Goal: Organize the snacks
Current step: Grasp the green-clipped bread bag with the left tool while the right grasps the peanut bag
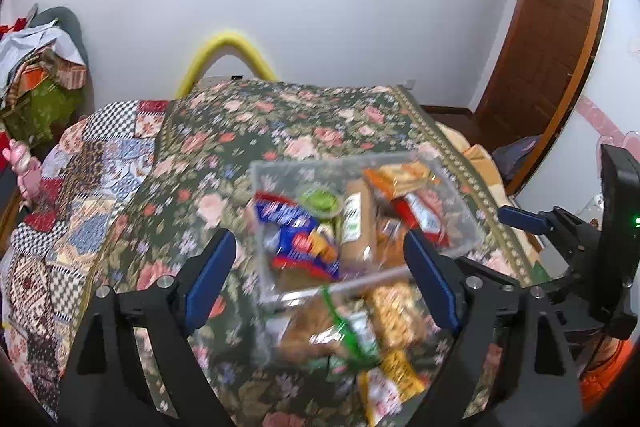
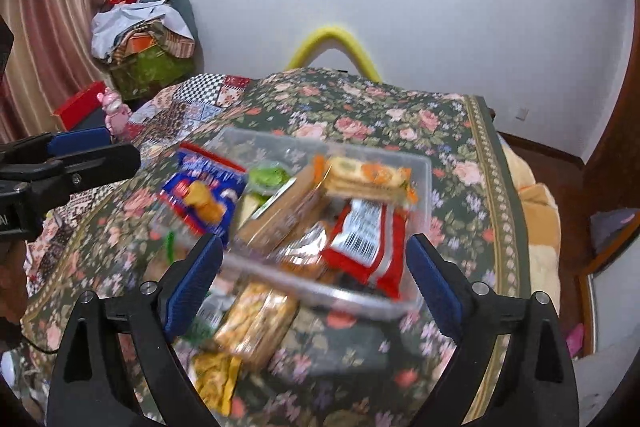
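Note:
A clear plastic bin [image 1: 460, 199] [image 2: 424, 167] sits on the floral bedspread and holds several snacks: a blue and red packet [image 1: 296, 239] [image 2: 200, 187], a green cup [image 1: 320, 201] [image 2: 268, 177], a tan box [image 1: 360, 223] [image 2: 288, 207], a red packet [image 1: 420, 215] [image 2: 364, 243] and an orange cracker pack [image 1: 400, 175] [image 2: 368, 179]. Loose snacks lie in front of the bin, among them a yellow-brown pack [image 1: 396, 315] [image 2: 256, 319] and a yellow packet [image 1: 388, 383] [image 2: 216, 379]. My left gripper [image 1: 320, 275] is open and empty above them. My right gripper [image 2: 316, 275] is open and empty over the bin's near edge; it also shows in the left wrist view [image 1: 524, 219].
The floral bedspread [image 1: 280, 123] [image 2: 360, 107] covers the bed, with a patchwork quilt [image 1: 80, 195] at left. A pile of clothes [image 1: 36, 75] [image 2: 148, 39], a pink toy [image 1: 26, 167] and a wooden door [image 1: 540, 39] surround the bed. The bed edge drops off at right [image 2: 536, 227].

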### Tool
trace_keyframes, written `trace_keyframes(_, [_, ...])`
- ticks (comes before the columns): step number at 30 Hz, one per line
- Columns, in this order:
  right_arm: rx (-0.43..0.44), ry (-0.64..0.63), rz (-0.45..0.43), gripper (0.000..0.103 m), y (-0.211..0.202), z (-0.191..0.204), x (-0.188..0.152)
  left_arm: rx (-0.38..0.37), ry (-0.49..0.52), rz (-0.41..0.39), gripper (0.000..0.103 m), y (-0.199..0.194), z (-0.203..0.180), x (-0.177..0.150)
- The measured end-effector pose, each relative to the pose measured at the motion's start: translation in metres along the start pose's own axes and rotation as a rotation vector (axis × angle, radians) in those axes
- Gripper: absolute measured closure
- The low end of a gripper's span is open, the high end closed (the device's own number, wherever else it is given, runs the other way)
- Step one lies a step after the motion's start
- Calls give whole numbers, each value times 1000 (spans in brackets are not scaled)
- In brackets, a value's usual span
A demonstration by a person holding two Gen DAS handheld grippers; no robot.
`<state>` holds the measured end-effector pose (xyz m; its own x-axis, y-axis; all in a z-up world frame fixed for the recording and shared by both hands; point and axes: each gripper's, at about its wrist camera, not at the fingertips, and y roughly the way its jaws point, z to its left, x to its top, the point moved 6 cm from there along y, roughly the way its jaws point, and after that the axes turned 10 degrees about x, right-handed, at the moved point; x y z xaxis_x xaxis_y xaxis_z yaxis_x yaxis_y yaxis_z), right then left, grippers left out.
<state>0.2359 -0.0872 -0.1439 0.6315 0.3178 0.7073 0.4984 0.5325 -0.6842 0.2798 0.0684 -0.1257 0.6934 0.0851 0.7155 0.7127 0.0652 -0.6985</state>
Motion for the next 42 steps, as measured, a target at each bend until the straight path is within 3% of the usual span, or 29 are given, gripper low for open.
trace_keyframes(11, [-9,26,101,11,22,9,-57,21,-24,90,14,17,20,-61])
trace_keyframes(21, [58,83,164,11,59,18,-66,36,-50,113,14,34,31,-75])
trace_keyframes(26, [30,61,205,13,82,21,-70,26,-52,113,14,39,27,-74])
trace_keyframes(31, [51,91,206,23,76,13,-80,1,-27,112,14,43,11,-75])
trace_keyframes(36, [12,45,219,44,64,4,-89,-4,-36,156,14,58,0,-80])
trace_keyframes(42, [25,55,221,52,48,-6,-94,56,-19,183,14,76,-2,-90])
